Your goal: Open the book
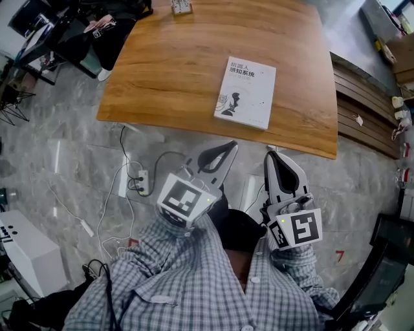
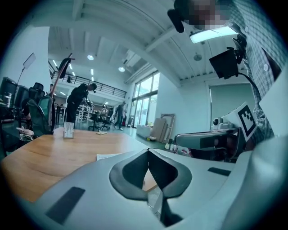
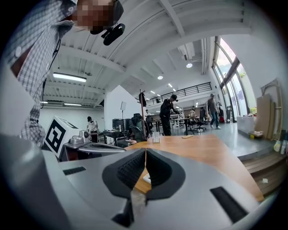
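Left gripper [image 1: 231,146] clenched on nothing, jaw tips pressed together, short of the near edge of the wooden table [image 1: 162,71]; right gripper [image 1: 272,154] beside it, likewise pinched shut and empty; the hands holding them are hidden under the marker cubes. The book [image 1: 246,92] lies closed and flat on the table near that edge, just beyond both tips, untouched; a small object [image 1: 180,6] at the far edge is cut off by the frame, so I cannot tell what it is.

Left gripper view now: the pads meet in one seam with nothing between them; the gripper's own grey body covers most of the book, and only a pale corner peeks over the left jaw.

Right gripper view: pads together again, empty; of the book only a white scrap shows through the opening below the tips; the people in the hall behind are too small to make out.
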`<state>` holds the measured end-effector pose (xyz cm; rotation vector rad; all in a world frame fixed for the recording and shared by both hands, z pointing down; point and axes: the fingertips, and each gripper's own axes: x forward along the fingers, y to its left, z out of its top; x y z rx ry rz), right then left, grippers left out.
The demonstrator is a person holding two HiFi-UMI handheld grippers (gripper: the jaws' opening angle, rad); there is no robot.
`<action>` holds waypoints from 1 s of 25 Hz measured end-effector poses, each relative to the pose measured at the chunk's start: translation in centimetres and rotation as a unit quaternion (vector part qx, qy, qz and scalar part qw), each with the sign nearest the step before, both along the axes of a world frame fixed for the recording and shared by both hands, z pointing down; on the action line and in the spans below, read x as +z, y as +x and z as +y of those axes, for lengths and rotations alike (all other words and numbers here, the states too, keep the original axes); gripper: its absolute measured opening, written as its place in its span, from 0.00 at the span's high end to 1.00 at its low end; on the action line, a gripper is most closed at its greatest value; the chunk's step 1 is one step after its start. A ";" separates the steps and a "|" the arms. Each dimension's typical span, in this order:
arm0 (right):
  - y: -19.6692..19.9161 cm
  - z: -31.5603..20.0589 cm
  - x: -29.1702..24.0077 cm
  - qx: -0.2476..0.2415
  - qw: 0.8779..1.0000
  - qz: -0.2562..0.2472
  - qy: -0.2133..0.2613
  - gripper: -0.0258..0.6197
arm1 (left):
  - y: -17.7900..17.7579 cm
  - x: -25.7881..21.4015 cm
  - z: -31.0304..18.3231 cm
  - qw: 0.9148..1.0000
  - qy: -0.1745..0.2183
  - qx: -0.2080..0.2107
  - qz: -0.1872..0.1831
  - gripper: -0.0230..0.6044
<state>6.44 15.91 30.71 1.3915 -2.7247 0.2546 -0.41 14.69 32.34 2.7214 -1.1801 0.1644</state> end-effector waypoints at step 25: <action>-3.8 -19.6 2.9 0.074 0.993 0.047 -0.079 0.93 | -4.2 3.5 -19.5 0.995 -0.067 0.068 -0.001 0.96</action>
